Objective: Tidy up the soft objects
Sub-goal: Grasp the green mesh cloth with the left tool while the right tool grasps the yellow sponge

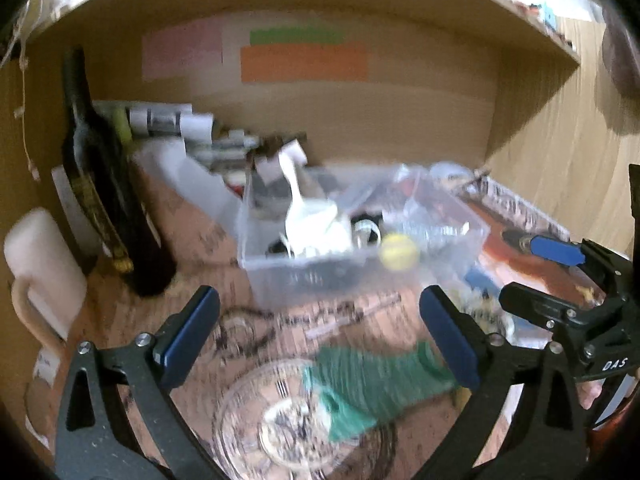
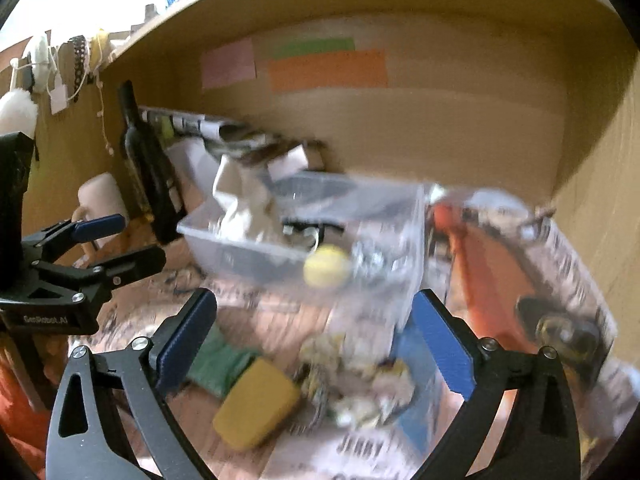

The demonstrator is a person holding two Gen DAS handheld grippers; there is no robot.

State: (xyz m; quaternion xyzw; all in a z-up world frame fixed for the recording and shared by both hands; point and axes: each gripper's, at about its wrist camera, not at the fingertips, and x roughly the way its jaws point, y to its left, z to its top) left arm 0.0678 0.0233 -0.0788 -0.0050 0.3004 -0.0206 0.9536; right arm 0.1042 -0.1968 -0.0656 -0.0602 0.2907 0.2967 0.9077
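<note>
Only the left wrist view shows the glass bowl (image 1: pixel 296 420) directly below the left gripper (image 1: pixel 320 336), with a green cloth (image 1: pixel 376 384) draped over its rim between the fingers. Only the right wrist view shows the yellow sponge (image 2: pixel 256 404) lying just below and between the fingers of the right gripper (image 2: pixel 316 340), beside a crumpled patterned cloth (image 2: pixel 360 380) on a blue book (image 2: pixel 420 392).

Both grippers stand wide apart and hold nothing. Ahead of each sits a clear plastic bin (image 1: pixel 352 236), a yellow ball (image 1: pixel 399 251) at its near wall and a white cloth (image 1: pixel 316 224) inside. A dark bottle (image 1: pixel 104 184) and a white mug (image 1: pixel 40 272) stand left of the left gripper on the wooden surface (image 1: pixel 192 248).

Motion blur softens everything. The right gripper's body reads "DAS"; the left's "GenRobot.AI"; the printed sheet under the right gripper reads "JENNY", uncertainly.
</note>
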